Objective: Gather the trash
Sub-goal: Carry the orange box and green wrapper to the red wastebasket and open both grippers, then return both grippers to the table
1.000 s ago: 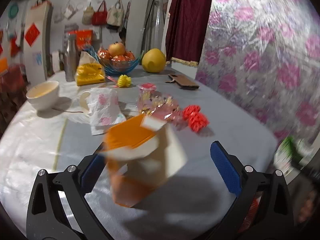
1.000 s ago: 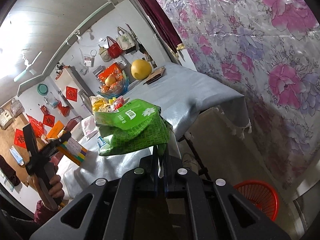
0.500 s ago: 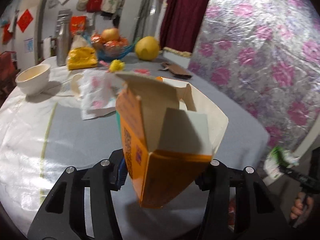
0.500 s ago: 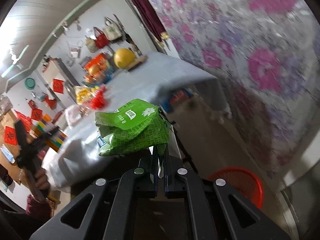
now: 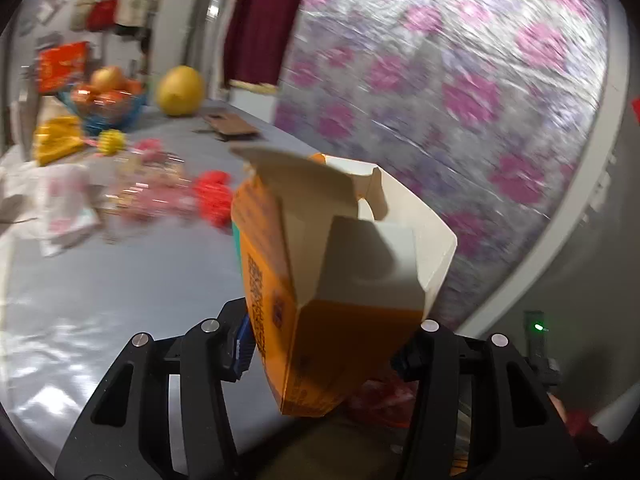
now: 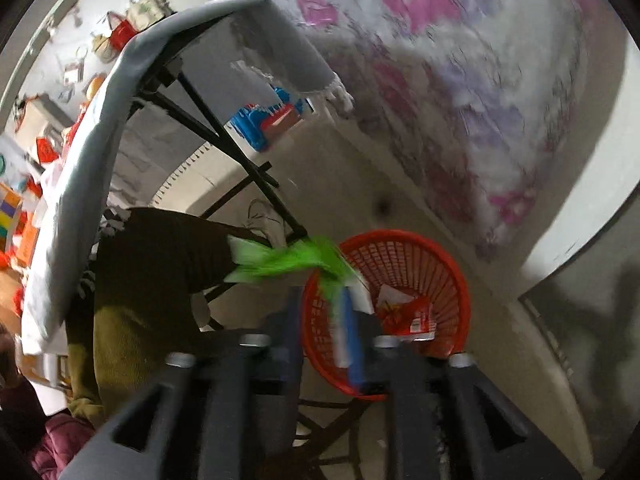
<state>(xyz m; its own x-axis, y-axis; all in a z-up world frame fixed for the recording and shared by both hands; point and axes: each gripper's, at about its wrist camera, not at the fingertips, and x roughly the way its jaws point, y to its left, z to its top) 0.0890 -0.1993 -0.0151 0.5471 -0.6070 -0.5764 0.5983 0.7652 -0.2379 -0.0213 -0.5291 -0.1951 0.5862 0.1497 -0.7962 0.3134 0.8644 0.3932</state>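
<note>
- Left gripper [image 5: 320, 354]: angled downward, jaws partway closed and clamped on the lower sides of an orange carton [image 5: 316, 308], blue pads pressed against it.
- Right gripper [image 6: 326, 344]: pitched steeply down, jaws just opening, now parted. Green wrapper [image 6: 288, 260] blurred at the fingertips; contact with the pads cannot be told.

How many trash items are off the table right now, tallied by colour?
Orange carton: 1
Green wrapper: 1
Red-and-white packet, in the red basket: 1
Total: 3
</note>
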